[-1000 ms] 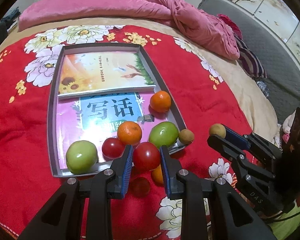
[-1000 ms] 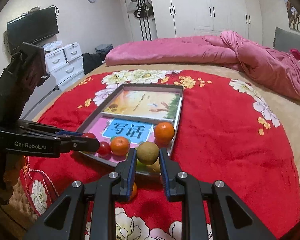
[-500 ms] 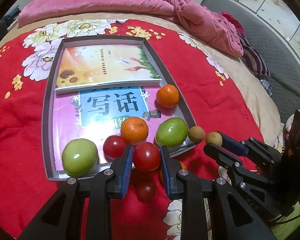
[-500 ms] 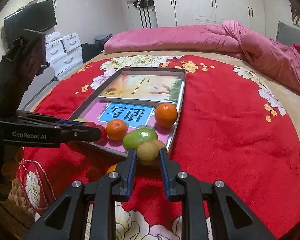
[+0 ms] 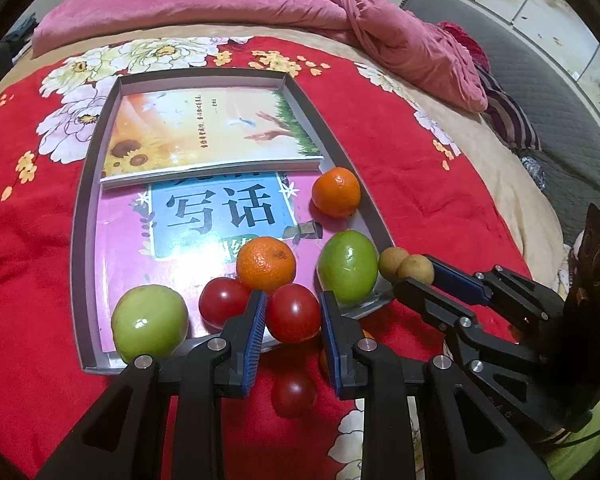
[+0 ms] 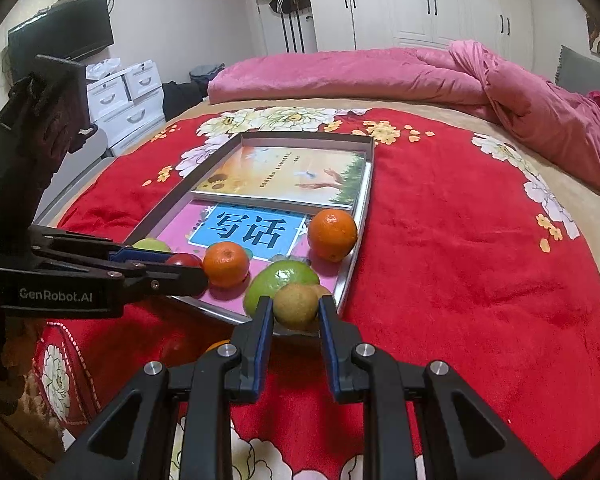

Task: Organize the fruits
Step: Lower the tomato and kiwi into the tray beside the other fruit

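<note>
Left gripper [image 5: 293, 316] jaws clamp tomato [image 5: 292, 312], lower centre, over tray [image 5: 85, 184] near edge. Right gripper [image 6: 296, 312] jaws clamp kiwi [image 6: 295, 305], centre, at tray's near right corner.

Even indoor light, moderately bright. Glare spots on the green fruit [image 5: 348, 266]; soft shadows beneath it. Strong fisheye bending and dark vignette beyond it; focus sharp.
</note>
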`<state>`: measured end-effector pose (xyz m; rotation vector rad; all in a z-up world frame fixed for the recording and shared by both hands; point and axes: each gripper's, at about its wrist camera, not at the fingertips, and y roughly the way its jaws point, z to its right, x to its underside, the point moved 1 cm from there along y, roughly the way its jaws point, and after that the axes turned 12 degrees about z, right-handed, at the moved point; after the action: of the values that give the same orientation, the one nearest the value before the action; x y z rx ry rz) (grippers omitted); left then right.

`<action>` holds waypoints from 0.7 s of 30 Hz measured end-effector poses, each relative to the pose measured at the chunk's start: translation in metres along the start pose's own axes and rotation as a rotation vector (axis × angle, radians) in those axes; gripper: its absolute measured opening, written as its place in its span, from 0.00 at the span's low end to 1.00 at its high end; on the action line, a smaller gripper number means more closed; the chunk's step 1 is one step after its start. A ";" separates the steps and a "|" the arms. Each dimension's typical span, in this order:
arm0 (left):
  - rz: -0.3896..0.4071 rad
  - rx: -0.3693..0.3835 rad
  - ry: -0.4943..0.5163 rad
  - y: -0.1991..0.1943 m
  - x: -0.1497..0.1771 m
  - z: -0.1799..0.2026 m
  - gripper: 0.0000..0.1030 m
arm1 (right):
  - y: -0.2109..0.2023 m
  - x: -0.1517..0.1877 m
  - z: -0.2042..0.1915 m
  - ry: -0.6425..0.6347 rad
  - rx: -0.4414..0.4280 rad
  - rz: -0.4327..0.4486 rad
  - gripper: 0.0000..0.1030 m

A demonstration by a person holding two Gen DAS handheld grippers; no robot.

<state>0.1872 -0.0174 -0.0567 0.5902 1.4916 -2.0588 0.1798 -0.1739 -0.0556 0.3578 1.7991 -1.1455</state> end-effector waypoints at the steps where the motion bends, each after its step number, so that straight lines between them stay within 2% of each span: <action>1: 0.000 -0.002 0.000 0.001 0.000 0.000 0.27 | 0.001 0.000 -0.001 -0.005 0.002 -0.001 0.23; 21: -0.001 -0.012 -0.011 0.006 0.000 -0.003 0.27 | 0.016 0.003 0.000 -0.016 0.012 -0.027 0.23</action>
<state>0.1909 -0.0156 -0.0619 0.5722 1.4973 -2.0488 0.1887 -0.1669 -0.0669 0.3317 1.7888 -1.1747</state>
